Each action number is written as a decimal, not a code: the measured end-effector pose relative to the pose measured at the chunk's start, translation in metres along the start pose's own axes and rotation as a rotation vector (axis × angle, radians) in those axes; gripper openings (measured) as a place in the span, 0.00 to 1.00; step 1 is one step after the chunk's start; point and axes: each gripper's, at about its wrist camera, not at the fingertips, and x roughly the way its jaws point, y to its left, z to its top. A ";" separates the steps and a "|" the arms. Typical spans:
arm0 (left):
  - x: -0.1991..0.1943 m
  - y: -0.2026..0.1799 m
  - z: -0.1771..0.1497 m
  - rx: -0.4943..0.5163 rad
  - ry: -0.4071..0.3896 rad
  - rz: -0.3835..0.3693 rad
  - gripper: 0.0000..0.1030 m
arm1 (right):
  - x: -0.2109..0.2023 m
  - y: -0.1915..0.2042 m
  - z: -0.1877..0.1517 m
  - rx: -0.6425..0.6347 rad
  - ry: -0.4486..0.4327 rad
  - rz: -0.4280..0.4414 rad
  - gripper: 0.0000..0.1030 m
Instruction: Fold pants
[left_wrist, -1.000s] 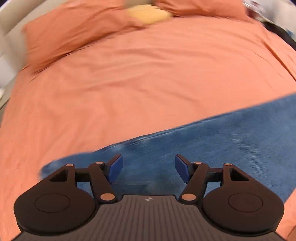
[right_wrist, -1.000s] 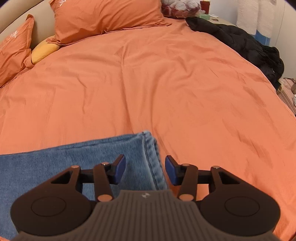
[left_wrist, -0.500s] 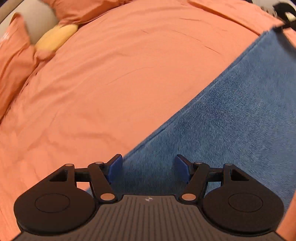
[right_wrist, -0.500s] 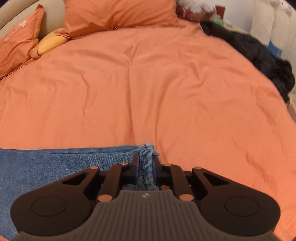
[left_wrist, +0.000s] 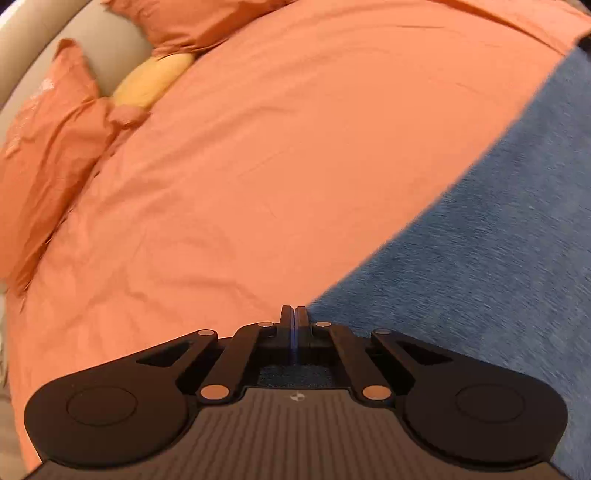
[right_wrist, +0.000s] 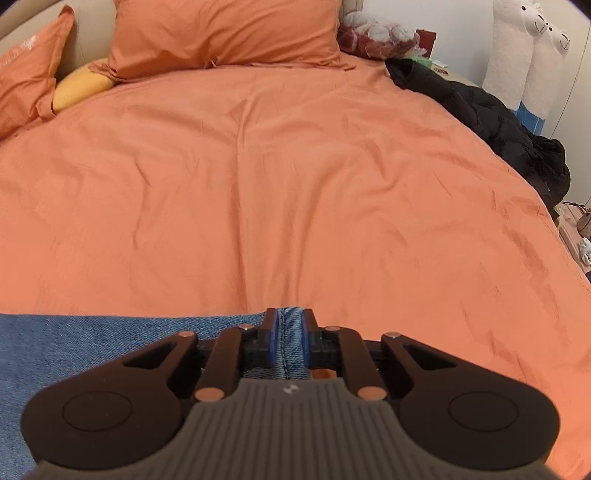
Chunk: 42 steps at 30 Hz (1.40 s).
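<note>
Blue jeans (left_wrist: 480, 277) lie flat on the orange bed cover (left_wrist: 277, 166), filling the right side of the left wrist view. My left gripper (left_wrist: 294, 310) sits right at their near left edge with its jaws pressed together. No denim shows between its pads, though denim is visible beneath the fingers. In the right wrist view the jeans (right_wrist: 74, 339) stretch off to the left. My right gripper (right_wrist: 289, 314) is shut on the stitched hem (right_wrist: 290, 332) at their right end, and the seam runs up between its blue pads.
Orange pillows (right_wrist: 221, 33) and a yellow cushion (right_wrist: 79, 86) lie at the head of the bed. A black jacket (right_wrist: 491, 122) is draped along the right edge, with plush toys (right_wrist: 380, 37) and white llama plushes (right_wrist: 524, 51) behind it. Bare orange cover (right_wrist: 295, 166) stretches ahead.
The left gripper swung down to the jeans' edge and its jaws went from wide open to shut. The right gripper closed on the hem and has stayed shut on it.
</note>
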 end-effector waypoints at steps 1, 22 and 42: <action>0.001 0.002 0.002 -0.016 0.007 0.020 0.00 | -0.002 -0.003 0.002 0.020 0.003 0.012 0.08; -0.089 -0.122 0.049 0.084 -0.101 -0.314 0.09 | -0.088 -0.102 -0.147 0.642 0.120 0.396 0.48; -0.019 -0.158 0.096 0.171 0.029 -0.267 0.05 | -0.027 -0.109 -0.170 0.831 0.034 0.536 0.25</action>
